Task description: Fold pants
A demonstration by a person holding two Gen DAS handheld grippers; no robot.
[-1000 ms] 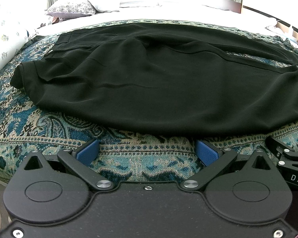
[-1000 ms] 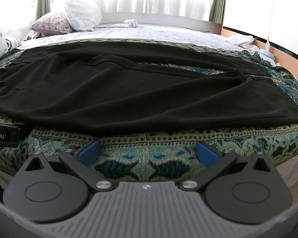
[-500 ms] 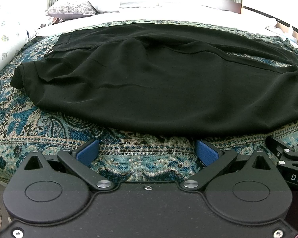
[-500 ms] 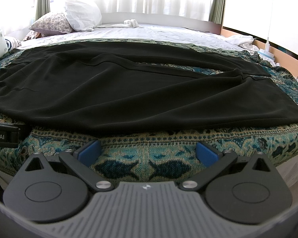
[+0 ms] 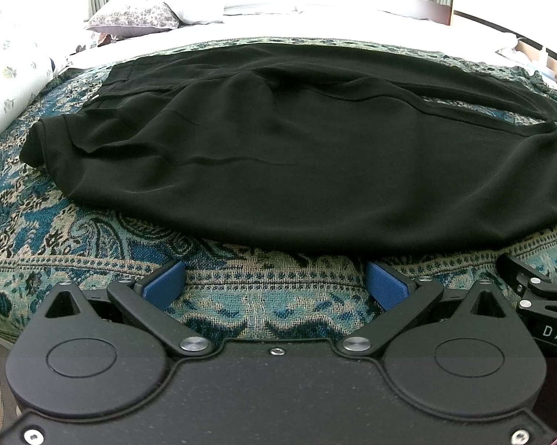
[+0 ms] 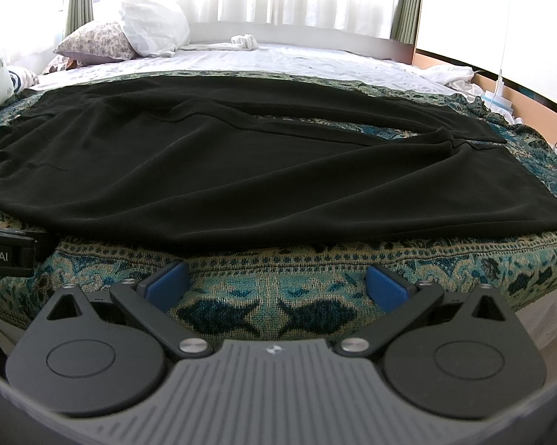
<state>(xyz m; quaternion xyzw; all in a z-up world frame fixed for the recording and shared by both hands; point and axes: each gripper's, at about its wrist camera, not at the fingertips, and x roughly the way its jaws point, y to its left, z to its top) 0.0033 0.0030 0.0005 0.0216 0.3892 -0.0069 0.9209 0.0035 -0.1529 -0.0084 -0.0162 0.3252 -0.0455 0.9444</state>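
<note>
Black pants (image 5: 297, 148) lie spread flat across a blue paisley bedspread (image 5: 74, 230), waistband at the left, legs running to the right. They also fill the right wrist view (image 6: 241, 170), leg hems at the right. My left gripper (image 5: 274, 282) is open and empty, just short of the pants' near edge. My right gripper (image 6: 276, 282) is open and empty, also in front of the near edge. Each gripper shows at the edge of the other's view: the right one (image 5: 538, 296) and the left one (image 6: 4, 252).
Pillows (image 6: 130, 37) lie at the back left of the bed on a white sheet (image 6: 297, 63). A wooden bed frame (image 6: 519, 104) runs along the right. The bedspread's front edge (image 6: 278, 259) drops off just ahead of my grippers.
</note>
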